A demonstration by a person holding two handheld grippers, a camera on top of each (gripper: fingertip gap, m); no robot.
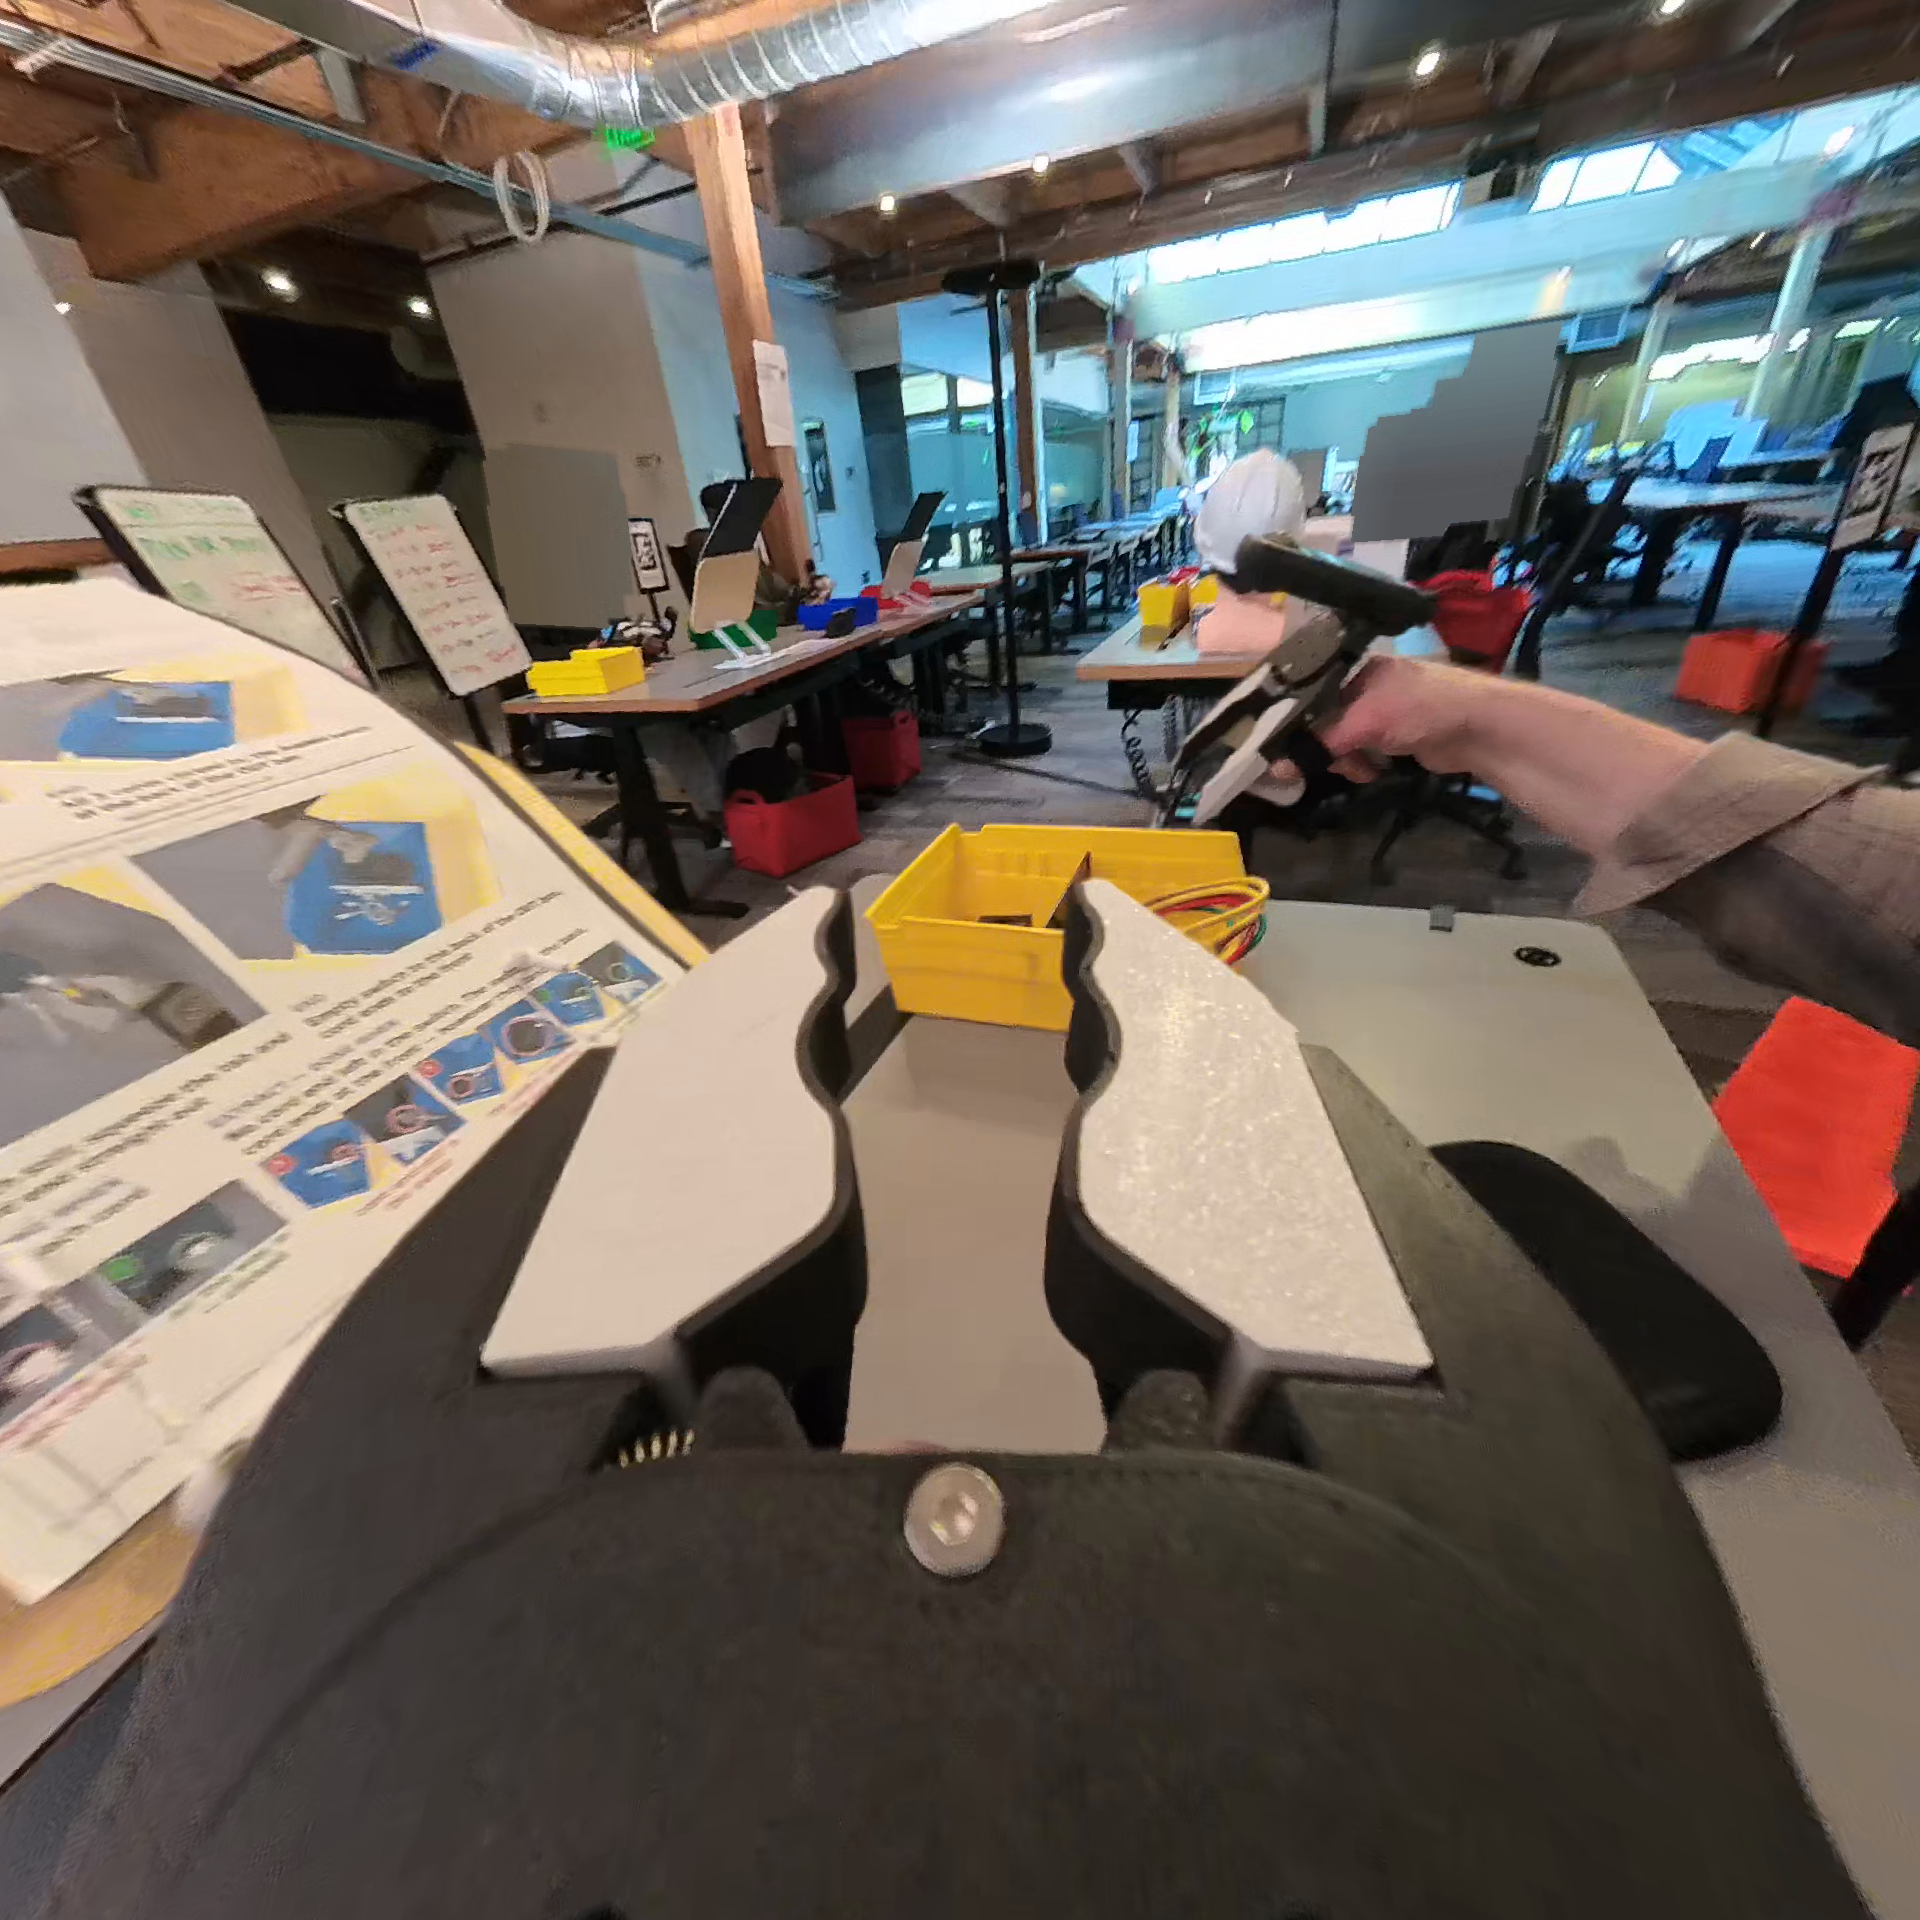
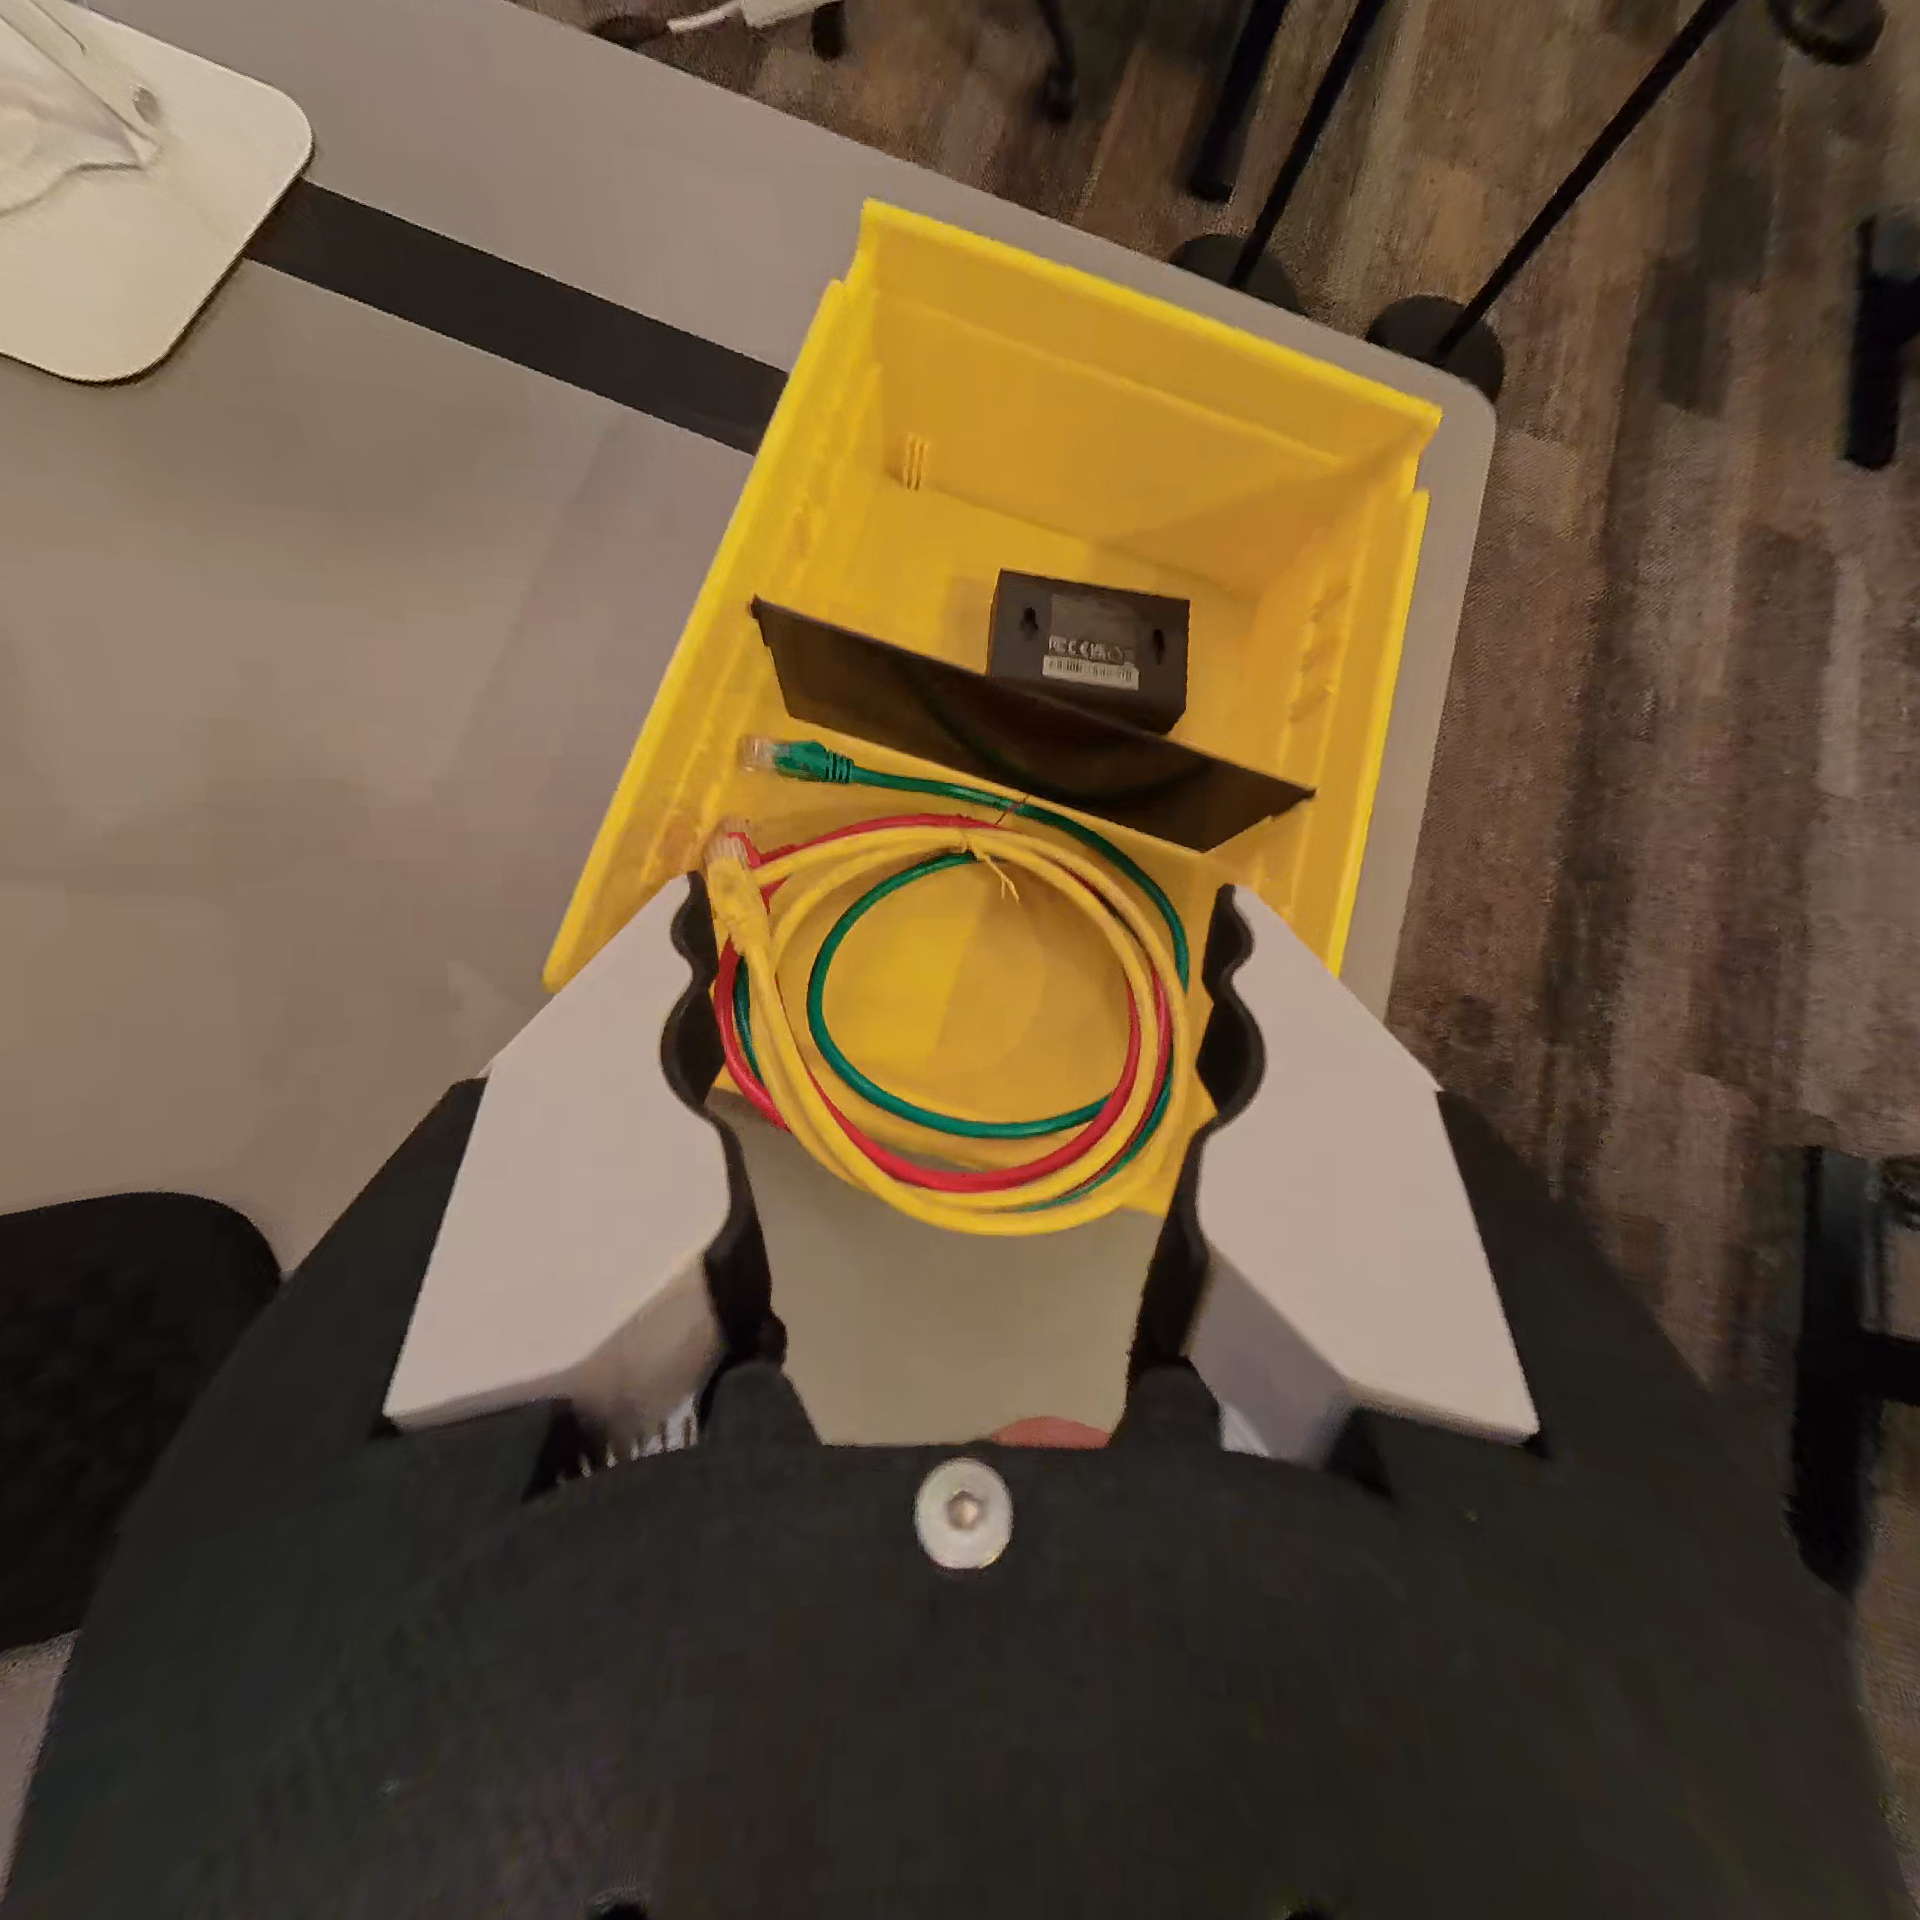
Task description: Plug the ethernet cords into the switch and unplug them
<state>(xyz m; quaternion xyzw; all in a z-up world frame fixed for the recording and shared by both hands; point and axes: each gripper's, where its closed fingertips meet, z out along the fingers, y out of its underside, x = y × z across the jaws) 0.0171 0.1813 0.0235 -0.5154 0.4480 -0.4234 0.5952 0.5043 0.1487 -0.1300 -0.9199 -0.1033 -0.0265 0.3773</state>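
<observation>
A yellow bin (image 2: 1091, 395) stands near the corner of a grey table (image 2: 312, 623). A black divider (image 2: 883, 675) splits it. The black switch (image 2: 1091, 644) lies upside down in the far compartment. Yellow, red and green ethernet cords (image 2: 966, 1174) lie coiled together in the near compartment, and the green plug (image 2: 790, 758) points left. My right gripper (image 2: 961, 914) is open and empty, above the coil and looking down on it. My left gripper (image 1: 961, 914) is open and empty, low over the table in front of the bin (image 1: 977, 966). The right gripper (image 1: 1195, 800) shows above the bin's far side.
A printed instruction sheet (image 1: 260, 987) stands at the left. A black pad (image 1: 1610, 1299) lies on the table at the right. A white pad (image 2: 135, 208) lies farther along the table. The table edge and floor (image 2: 1662, 831) run right beside the bin. Other desks stand behind. The grippers' ends are close to 50 centimetres from one another. The green plug (image 2: 790, 758) is about 15 centimetres from my right fingertips and 50 centimetres from my left.
</observation>
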